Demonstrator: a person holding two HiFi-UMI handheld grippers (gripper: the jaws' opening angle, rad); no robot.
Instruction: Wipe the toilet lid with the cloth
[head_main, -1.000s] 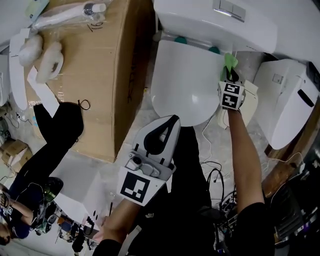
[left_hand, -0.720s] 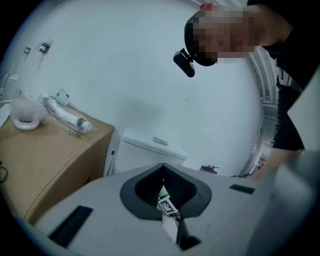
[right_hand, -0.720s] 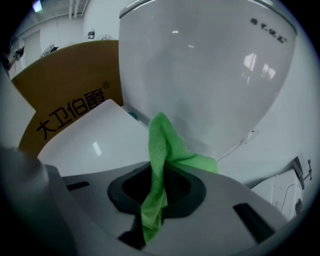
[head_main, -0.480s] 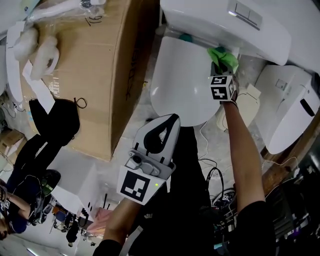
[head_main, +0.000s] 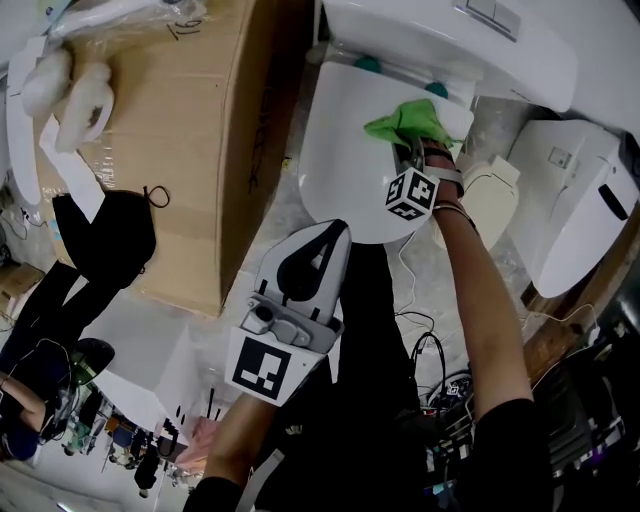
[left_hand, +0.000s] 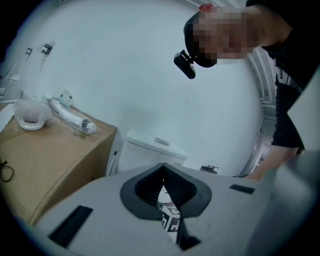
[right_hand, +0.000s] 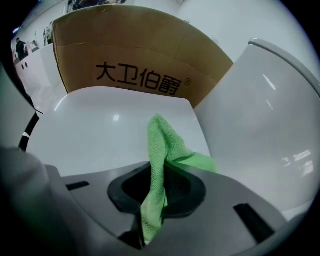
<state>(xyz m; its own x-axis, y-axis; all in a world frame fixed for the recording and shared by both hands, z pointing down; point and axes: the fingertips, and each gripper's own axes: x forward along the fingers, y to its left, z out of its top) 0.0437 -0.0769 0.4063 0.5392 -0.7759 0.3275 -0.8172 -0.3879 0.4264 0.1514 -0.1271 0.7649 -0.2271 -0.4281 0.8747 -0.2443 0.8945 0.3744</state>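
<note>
Cloth (head_main: 405, 124) dragged inward from rear edge of toilet lid (head_main: 345, 165), right gripper (head_main: 413, 155) grasping it, left gripper (head_main: 338, 236) clenched empty.

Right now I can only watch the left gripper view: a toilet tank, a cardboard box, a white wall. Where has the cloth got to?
Observer: The green cloth is pinched in the right gripper, whose jaws are shut on it.
Visitor: Is it touching the toilet at all?
Observer: Yes. In the head view it lies on the white toilet lid, at the end nearest the tank.
Visitor: Is that lid up or down?
Observer: Down, closed flat. The left gripper that you look along blocks it from you. Its tips show at the lid's front edge in the head view.
</note>
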